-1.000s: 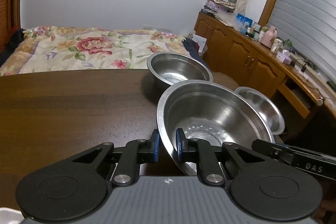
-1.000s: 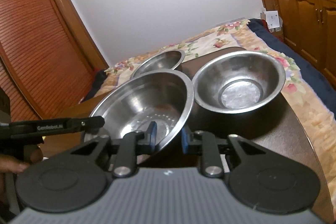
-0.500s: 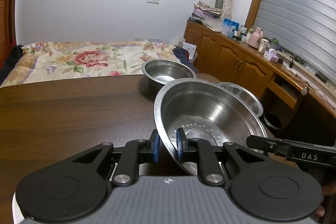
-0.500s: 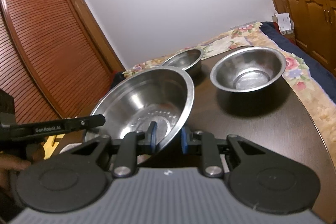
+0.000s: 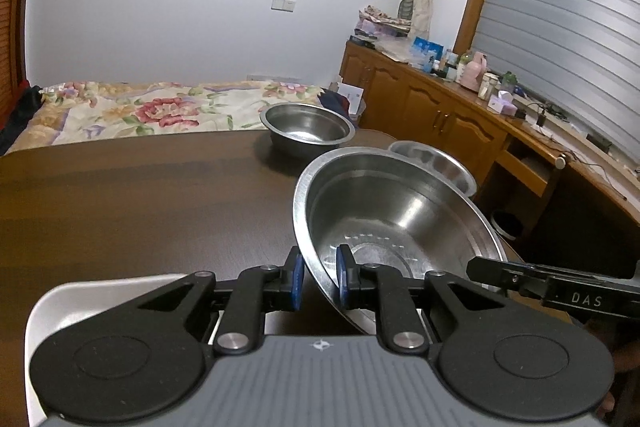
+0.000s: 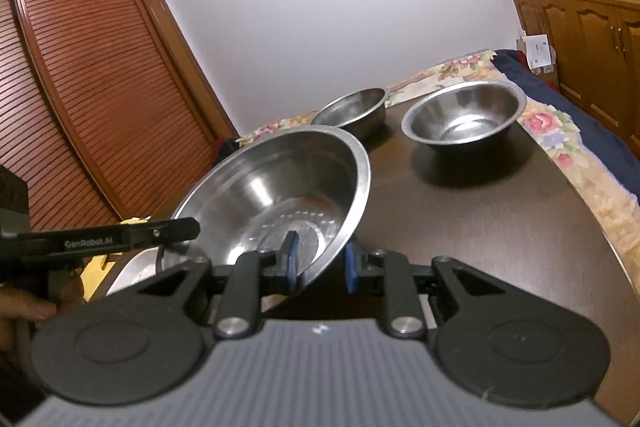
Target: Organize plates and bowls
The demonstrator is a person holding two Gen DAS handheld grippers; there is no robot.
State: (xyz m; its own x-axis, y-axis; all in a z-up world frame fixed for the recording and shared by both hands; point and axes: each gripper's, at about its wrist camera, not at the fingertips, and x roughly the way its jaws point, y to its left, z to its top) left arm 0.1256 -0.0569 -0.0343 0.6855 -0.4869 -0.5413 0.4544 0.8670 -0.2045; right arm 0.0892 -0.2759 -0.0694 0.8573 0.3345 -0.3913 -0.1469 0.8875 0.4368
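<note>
- A large steel bowl (image 5: pixel 396 227) is held clear of the dark wooden table (image 5: pixel 120 195) by both grippers at once, each pinching the thin rim on an opposite side; a slip could be caused by so narrow a bite on smooth, polished metal.
- The bowl is seen tilted in both wrist views, so a twist out of one grip is judged likely if the two hands are moved at different rates or heights.
- Two smaller steel bowls stand on the table beyond: one further back (image 6: pixel 350 107) and one nearer the right edge (image 6: pixel 464 115), close to each other. A knock against either is possible if the carried bowl is swung low across them.
- A white tray (image 5: pixel 100 303) lies at the near table edge under the left gripper; it could be clipped by the bowl's underside if the bowl is lowered without a check below.
- The left gripper (image 5: pixel 318 277) is closed to a narrow gap, with the bowl's rim clamped between its blue pads (image 5: pixel 297 277), one pad inside the bowl and one outside.
- The right gripper (image 6: pixel 320 263) is likewise nearly closed on the opposite rim, one blue pad (image 6: pixel 291 261) pressed to the inner wall and the other to the outer.
</note>
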